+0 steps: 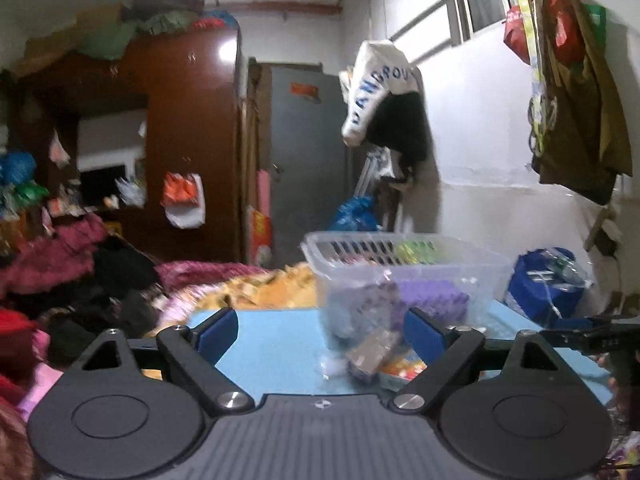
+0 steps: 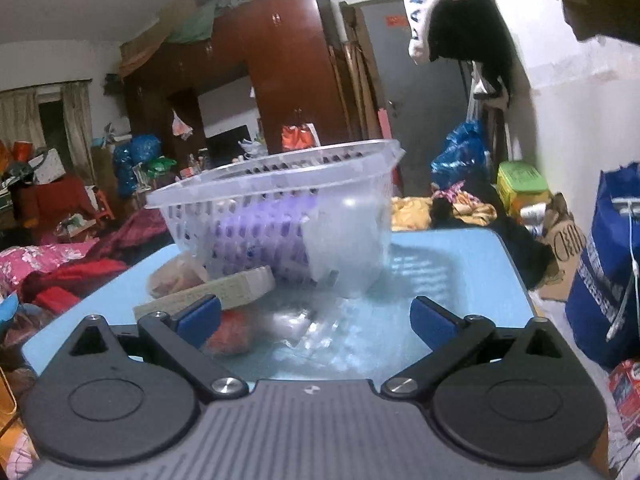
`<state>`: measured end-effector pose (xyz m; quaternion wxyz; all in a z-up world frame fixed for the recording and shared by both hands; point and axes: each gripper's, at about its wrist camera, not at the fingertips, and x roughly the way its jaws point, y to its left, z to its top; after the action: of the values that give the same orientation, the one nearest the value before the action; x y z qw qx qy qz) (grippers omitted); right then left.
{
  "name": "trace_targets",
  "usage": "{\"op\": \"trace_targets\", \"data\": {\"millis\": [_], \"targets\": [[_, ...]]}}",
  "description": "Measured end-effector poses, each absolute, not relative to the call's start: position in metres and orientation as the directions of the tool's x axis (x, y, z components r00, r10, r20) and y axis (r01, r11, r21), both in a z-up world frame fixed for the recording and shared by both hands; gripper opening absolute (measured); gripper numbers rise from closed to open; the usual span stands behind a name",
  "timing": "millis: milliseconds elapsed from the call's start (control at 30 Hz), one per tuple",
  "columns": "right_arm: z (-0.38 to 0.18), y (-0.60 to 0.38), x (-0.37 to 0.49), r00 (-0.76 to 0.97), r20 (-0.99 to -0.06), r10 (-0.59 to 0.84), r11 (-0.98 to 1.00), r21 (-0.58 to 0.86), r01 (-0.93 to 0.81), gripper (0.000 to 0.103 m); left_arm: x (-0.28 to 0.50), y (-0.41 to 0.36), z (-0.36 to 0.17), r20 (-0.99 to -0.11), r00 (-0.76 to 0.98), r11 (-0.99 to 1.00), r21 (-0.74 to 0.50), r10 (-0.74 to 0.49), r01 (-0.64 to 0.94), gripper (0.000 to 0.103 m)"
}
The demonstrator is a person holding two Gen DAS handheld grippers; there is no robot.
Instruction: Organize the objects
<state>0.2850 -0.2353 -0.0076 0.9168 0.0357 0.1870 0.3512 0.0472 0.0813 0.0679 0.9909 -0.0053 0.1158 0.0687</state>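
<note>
A clear plastic basket (image 1: 404, 268) stands on the light blue table (image 1: 276, 344), with a purple pack (image 1: 436, 300) inside; it also shows in the right wrist view (image 2: 280, 204). Small packets (image 1: 376, 354) lie on the table in front of it. In the right wrist view a flat beige box (image 2: 224, 292), a red packet (image 2: 234, 334) and a clear plastic bag (image 2: 316, 332) lie by the basket. My left gripper (image 1: 320, 334) is open and empty, short of the packets. My right gripper (image 2: 316, 318) is open and empty above the clear bag.
A bed heaped with clothes (image 1: 80, 276) lies left of the table. A brown wardrobe (image 1: 188, 128) and grey door (image 1: 308, 152) stand behind. A blue bag (image 2: 608, 264) stands right of the table. Bags hang on the right wall (image 1: 572, 92).
</note>
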Motion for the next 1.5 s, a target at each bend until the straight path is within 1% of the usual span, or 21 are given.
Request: {"op": "trace_targets", "data": {"millis": [33, 133, 267, 367, 400, 467, 533, 600, 700, 733, 767, 800, 833, 1000, 1167, 1333, 1500], "targets": [[-0.008, -0.233, 0.283, 0.679, -0.314, 0.663, 0.745, 0.194, -0.638, 0.103, 0.046, 0.082, 0.069, -0.234, 0.964, 0.991, 0.004, 0.13, -0.132, 0.095], [-0.01, -0.224, 0.28, 0.672, -0.317, 0.669, 0.739, 0.182, -0.649, 0.103, 0.058, 0.084, 0.058, -0.287, 0.957, 0.995, -0.068, 0.051, -0.074, 0.096], [-0.013, -0.207, 0.29, 0.636, -0.319, 0.703, 0.705, 0.194, -0.682, 0.103, 0.098, 0.077, 0.014, -0.354, 0.933, 0.985, -0.17, -0.06, -0.001, 0.096], [-0.014, -0.192, 0.293, 0.598, -0.276, 0.752, 0.644, 0.112, -0.757, 0.101, 0.129, 0.072, -0.014, -0.385, 0.911, 0.97, -0.237, -0.15, 0.059, 0.095], [-0.014, -0.187, 0.295, 0.585, -0.275, 0.763, 0.625, 0.081, -0.777, 0.099, 0.138, 0.069, -0.021, -0.396, 0.903, 0.966, -0.248, -0.164, 0.067, 0.094], [-0.014, -0.179, 0.303, 0.554, -0.31, 0.773, 0.599, 0.066, -0.798, 0.097, 0.146, 0.063, -0.033, -0.408, 0.894, 0.963, -0.257, -0.185, 0.082, 0.093], [-0.015, -0.175, 0.309, 0.521, -0.339, 0.783, 0.575, 0.077, -0.814, 0.094, 0.153, 0.059, -0.038, -0.416, 0.889, 0.962, -0.259, -0.189, 0.083, 0.091], [-0.017, -0.17, 0.316, 0.501, -0.366, 0.784, 0.562, 0.076, -0.824, 0.087, 0.157, 0.053, -0.04, -0.413, 0.892, 0.963, -0.255, -0.185, 0.082, 0.089], [-0.023, -0.169, 0.319, 0.452, -0.378, 0.808, 0.523, 0.107, -0.846, 0.083, 0.161, 0.052, -0.039, -0.414, 0.891, 0.961, -0.263, -0.189, 0.081, 0.085], [-0.024, -0.169, 0.32, 0.441, -0.382, 0.812, 0.516, 0.119, -0.848, 0.08, 0.163, 0.051, -0.038, -0.419, 0.887, 0.961, -0.262, -0.192, 0.084, 0.08], [-0.024, -0.169, 0.321, 0.425, -0.385, 0.819, 0.505, 0.132, -0.853, 0.074, 0.166, 0.05, -0.04, -0.427, 0.882, 0.96, -0.268, -0.198, 0.085, 0.077], [-0.025, -0.17, 0.321, 0.408, -0.384, 0.828, 0.49, 0.143, -0.86, 0.07, 0.166, 0.05, -0.041, -0.429, 0.879, 0.956, -0.279, -0.207, 0.089, 0.068], [-0.025, -0.169, 0.322, 0.396, -0.388, 0.832, 0.481, 0.152, -0.863, 0.068, 0.166, 0.051, -0.042, -0.43, 0.876, 0.952, -0.29, -0.218, 0.095, 0.067], [-0.025, -0.168, 0.32, 0.4, -0.405, 0.822, 0.487, 0.136, -0.862, 0.064, 0.165, 0.051, -0.041, -0.416, 0.884, 0.949, -0.303, -0.212, 0.085, 0.064], [-0.025, -0.171, 0.314, 0.423, -0.396, 0.815, 0.502, 0.118, -0.857, 0.057, 0.162, 0.048, -0.04, -0.395, 0.895, 0.953, -0.288, -0.208, 0.095, 0.061], [-0.023, -0.171, 0.306, 0.46, -0.378, 0.803, 0.523, 0.079, -0.848, 0.054, 0.164, 0.051, -0.041, -0.392, 0.888, 0.942, -0.314, -0.24, 0.116, 0.059], [-0.023, -0.169, 0.301, 0.477, -0.369, 0.798, 0.533, 0.063, -0.844, 0.051, 0.162, 0.052, -0.041, -0.372, 0.896, 0.939, -0.322, -0.243, 0.121, 0.058]]}}
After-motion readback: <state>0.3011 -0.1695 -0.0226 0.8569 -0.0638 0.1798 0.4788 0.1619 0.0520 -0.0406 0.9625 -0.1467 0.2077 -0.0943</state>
